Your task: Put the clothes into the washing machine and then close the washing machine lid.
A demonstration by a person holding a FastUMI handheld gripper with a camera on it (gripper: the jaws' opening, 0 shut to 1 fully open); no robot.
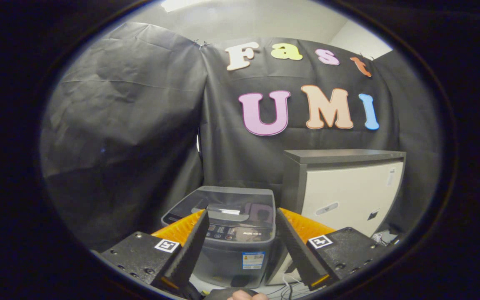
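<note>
A small grey top-loading washing machine [231, 227] stands on the floor beyond my fingers, seen between them. Its dark glossy lid [231, 202] lies flat and shut on top, with the control panel [233, 233] along the near edge. My gripper [242, 216] is open, held well above and in front of the machine, with nothing between its fingers [194, 246]. No clothes can be made out in the frame.
A white cabinet with a grey top [348, 196] stands right beside the machine on its right. Black cloth walls close in behind and to the left. Cables [294, 287] lie on the floor near the cabinet's base. Part of a hand [244, 296] shows below the fingers.
</note>
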